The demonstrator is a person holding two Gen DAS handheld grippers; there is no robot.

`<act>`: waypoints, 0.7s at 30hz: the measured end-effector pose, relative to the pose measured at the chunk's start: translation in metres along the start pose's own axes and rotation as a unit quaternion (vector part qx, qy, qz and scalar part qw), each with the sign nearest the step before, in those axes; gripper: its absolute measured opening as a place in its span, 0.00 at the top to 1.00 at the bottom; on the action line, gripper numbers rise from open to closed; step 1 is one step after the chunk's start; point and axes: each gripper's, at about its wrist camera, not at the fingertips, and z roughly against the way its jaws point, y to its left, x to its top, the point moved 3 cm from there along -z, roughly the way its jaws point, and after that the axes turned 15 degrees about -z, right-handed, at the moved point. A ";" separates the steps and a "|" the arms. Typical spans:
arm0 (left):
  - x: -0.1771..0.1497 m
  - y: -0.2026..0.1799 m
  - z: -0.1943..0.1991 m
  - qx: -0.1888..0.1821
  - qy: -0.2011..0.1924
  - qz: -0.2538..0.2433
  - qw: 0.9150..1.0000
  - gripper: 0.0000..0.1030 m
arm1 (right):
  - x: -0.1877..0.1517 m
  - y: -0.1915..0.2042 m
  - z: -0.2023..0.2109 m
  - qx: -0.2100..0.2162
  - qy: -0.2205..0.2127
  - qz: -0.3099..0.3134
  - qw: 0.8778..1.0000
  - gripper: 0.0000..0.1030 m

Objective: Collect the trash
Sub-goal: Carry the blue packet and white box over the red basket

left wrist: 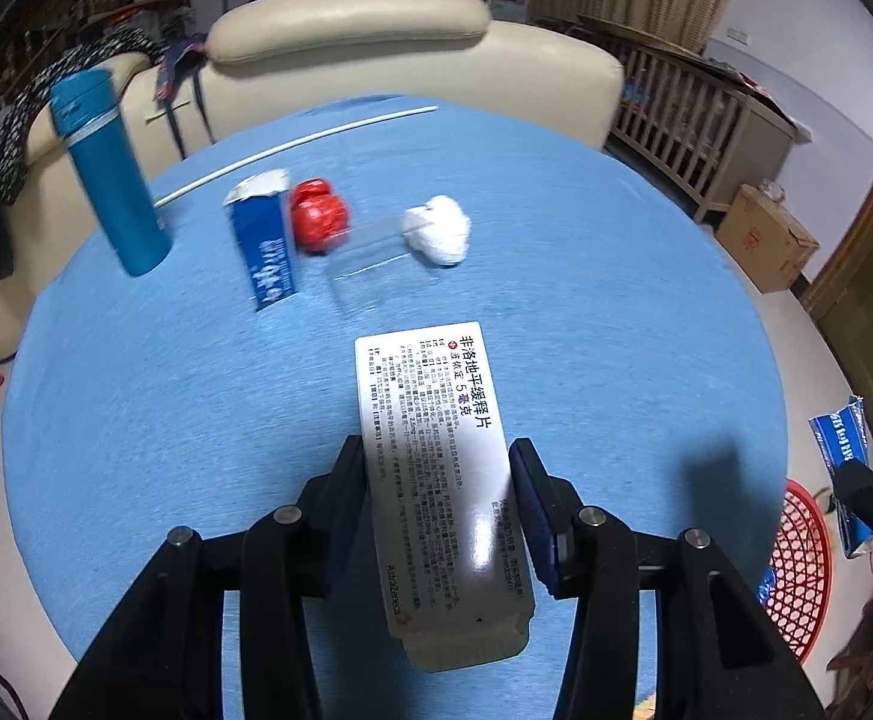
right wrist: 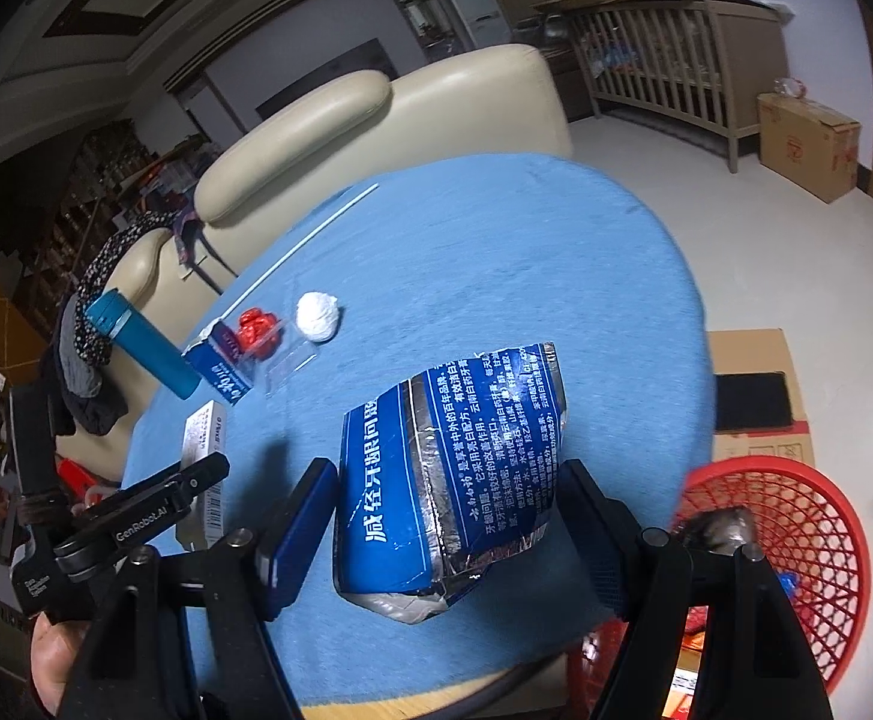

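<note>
My left gripper (left wrist: 439,468) is shut on a white medicine box (left wrist: 442,474) with black print, held above the round blue table (left wrist: 586,300). My right gripper (right wrist: 448,492) is shut on a crushed blue and silver toothpaste box (right wrist: 454,468), over the table's near edge. On the table lie a small blue carton (left wrist: 265,240), a red crumpled wrapper (left wrist: 318,216), a clear plastic piece (left wrist: 370,249) and a white paper ball (left wrist: 439,229). A red mesh trash basket (right wrist: 796,552) stands on the floor to the right, with some trash in it.
A tall blue bottle (left wrist: 109,171) stands at the table's far left. A thin white stick (left wrist: 292,147) lies near the far edge. A cream sofa (left wrist: 346,54) is behind the table. Cardboard boxes (right wrist: 808,144) and a wooden crib (right wrist: 676,54) stand on the right.
</note>
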 end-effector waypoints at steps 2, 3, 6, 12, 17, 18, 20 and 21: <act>0.002 -0.010 0.001 -0.006 -0.001 -0.011 1.000 0.52 | 0.000 -0.009 0.006 -0.004 -0.004 -0.007 1.000 0.25; 0.003 -0.017 0.001 -0.011 -0.001 -0.017 1.000 0.52 | 0.000 -0.012 0.008 -0.006 -0.007 -0.009 1.000 0.25; 0.004 -0.032 0.000 -0.020 -0.002 -0.034 0.999 0.52 | 0.001 -0.024 0.017 -0.016 -0.017 -0.014 1.000 0.25; 0.007 -0.069 -0.001 -0.043 -0.003 -0.072 0.996 0.52 | 0.000 -0.057 0.032 -0.039 -0.028 -0.035 0.998 0.25; 0.008 -0.100 -0.002 -0.065 -0.002 -0.103 0.992 0.52 | -0.004 -0.086 0.045 -0.067 -0.035 -0.045 0.996 0.25; 0.008 -0.107 -0.003 -0.071 -0.001 -0.110 0.991 0.52 | -0.004 -0.091 0.047 -0.071 -0.035 -0.048 0.996 0.25; 0.008 -0.118 -0.002 -0.077 -0.003 -0.121 0.990 0.52 | -0.006 -0.105 0.052 -0.081 -0.036 -0.058 0.994 0.25; 0.008 -0.126 -0.001 -0.082 -0.004 -0.131 0.988 0.52 | -0.006 -0.110 0.055 -0.084 -0.037 -0.061 0.994 0.25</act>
